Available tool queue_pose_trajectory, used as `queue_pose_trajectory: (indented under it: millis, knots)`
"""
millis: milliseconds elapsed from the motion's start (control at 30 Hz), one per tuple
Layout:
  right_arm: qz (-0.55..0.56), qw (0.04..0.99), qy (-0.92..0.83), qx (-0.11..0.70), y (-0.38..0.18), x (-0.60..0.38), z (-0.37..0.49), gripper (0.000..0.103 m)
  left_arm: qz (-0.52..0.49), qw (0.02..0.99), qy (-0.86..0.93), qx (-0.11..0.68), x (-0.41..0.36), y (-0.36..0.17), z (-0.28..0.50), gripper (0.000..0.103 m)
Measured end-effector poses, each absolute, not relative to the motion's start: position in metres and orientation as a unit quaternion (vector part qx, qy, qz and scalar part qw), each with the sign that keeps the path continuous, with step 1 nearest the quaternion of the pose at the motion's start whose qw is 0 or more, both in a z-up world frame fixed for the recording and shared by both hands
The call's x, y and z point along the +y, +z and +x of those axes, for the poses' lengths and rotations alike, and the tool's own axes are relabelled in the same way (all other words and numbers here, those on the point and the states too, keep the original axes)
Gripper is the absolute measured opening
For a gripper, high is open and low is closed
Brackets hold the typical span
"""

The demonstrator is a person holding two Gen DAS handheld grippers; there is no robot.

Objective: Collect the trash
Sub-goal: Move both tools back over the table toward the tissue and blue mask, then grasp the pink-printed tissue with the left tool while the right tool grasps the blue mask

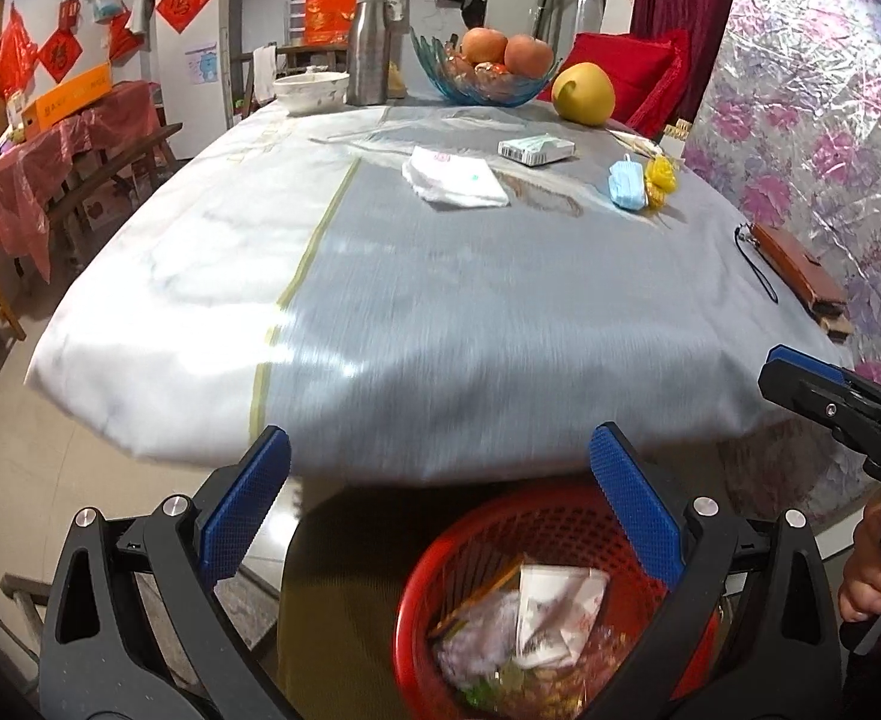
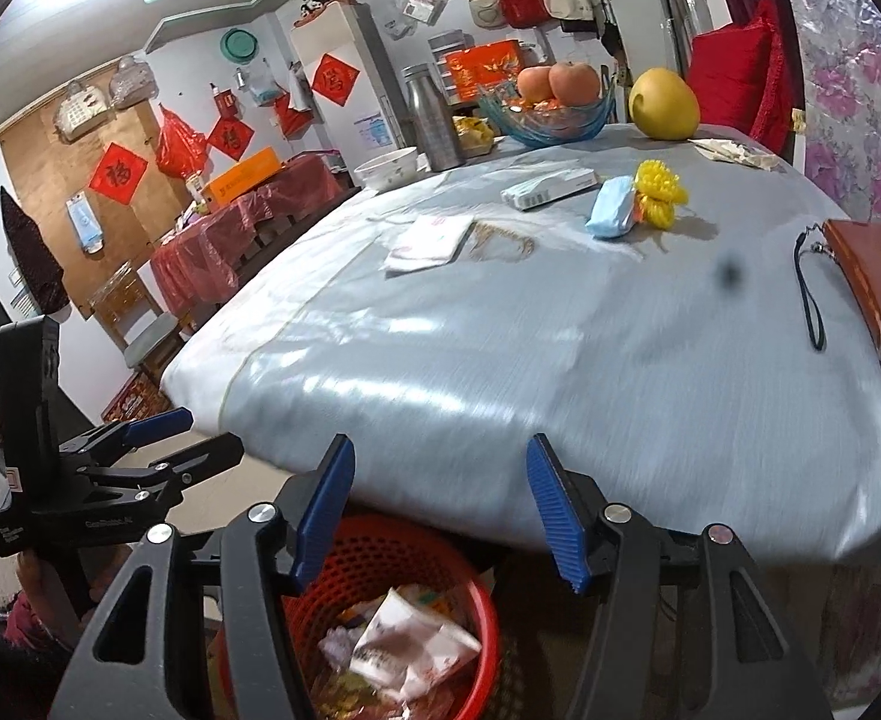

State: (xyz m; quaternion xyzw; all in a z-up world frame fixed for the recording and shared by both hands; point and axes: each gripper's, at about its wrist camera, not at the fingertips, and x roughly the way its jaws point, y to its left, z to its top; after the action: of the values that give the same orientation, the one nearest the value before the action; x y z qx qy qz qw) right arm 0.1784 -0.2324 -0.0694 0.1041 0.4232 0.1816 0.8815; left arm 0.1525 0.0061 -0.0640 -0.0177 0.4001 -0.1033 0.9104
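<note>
While both grippers gape, trash fills the red basket [image 1: 476, 546].

Lived-in home dining room, clothed table [image 1: 440, 312], fruit bowl [image 1: 482, 78], red paper wall decorations [image 2: 117, 172]

A round red plastic mesh basket [image 1: 440, 564] stands on the floor just below the near edge of the worktop, holding crumpled white paper wrappers [image 1: 554, 612] and other mixed scraps. On the worktop, well apart from the basket, lie a flat folded white tissue pack [image 1: 455, 177], a white rectangular carton [image 1: 536, 150], a crumpled blue face mask [image 1: 626, 185] and, touching it, a yellow frilly plastic scrap [image 1: 661, 177].
</note>
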Motion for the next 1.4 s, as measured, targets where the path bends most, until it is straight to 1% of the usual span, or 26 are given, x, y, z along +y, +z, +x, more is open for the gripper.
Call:
queue_pose_trajectory:
  millis: [167,233,300,533,767,900,1100,1200,1333,1367,1400]
  knots:
    - [0.112,0.883,0.172,0.421,-0.073,-0.242,0.208,0.060,-0.015,0.908,-0.108,0.405,0.000,-0.062,0.184,0.096]
    - [0.114,0.885,0.164,0.421,-0.075,-0.247,0.221,0.064,-0.018,0.906,-0.111,0.408,-0.002,-0.062,0.200,0.096]
    - [0.117,0.885,0.159,0.422,-0.078,-0.253,0.233,0.065,-0.017,0.905,-0.110,0.411,-0.004,-0.063,0.213,0.096]
    - [0.133,0.885,0.140,0.424,-0.088,-0.272,0.272,0.065,-0.021,0.896,-0.113,0.428,-0.010,-0.065,0.264,0.096]
    - [0.146,0.890,0.134,0.409,-0.087,-0.284,0.298,0.065,-0.019,0.889,-0.125,0.440,-0.028,-0.058,0.329,0.096]
    - [0.148,0.892,0.134,0.406,-0.086,-0.284,0.301,0.065,0.003,0.890,-0.113,0.442,-0.045,-0.060,0.365,0.096]
    - [0.147,0.892,0.131,0.407,-0.087,-0.285,0.302,0.066,0.023,0.887,-0.087,0.452,-0.051,-0.075,0.398,0.096]
    - [0.145,0.892,0.130,0.407,-0.088,-0.285,0.305,0.066,0.027,0.878,-0.078,0.471,-0.049,-0.087,0.405,0.095]
    - [0.148,0.893,0.128,0.405,-0.088,-0.285,0.311,0.066,0.030,0.880,-0.078,0.468,-0.048,-0.088,0.405,0.095]
    - [0.150,0.893,0.128,0.404,-0.088,-0.285,0.313,0.066,0.035,0.880,-0.079,0.467,-0.050,-0.087,0.405,0.094]
    - [0.153,0.893,0.126,0.404,-0.089,-0.285,0.316,0.066,0.041,0.882,-0.083,0.462,-0.053,-0.087,0.403,0.088]
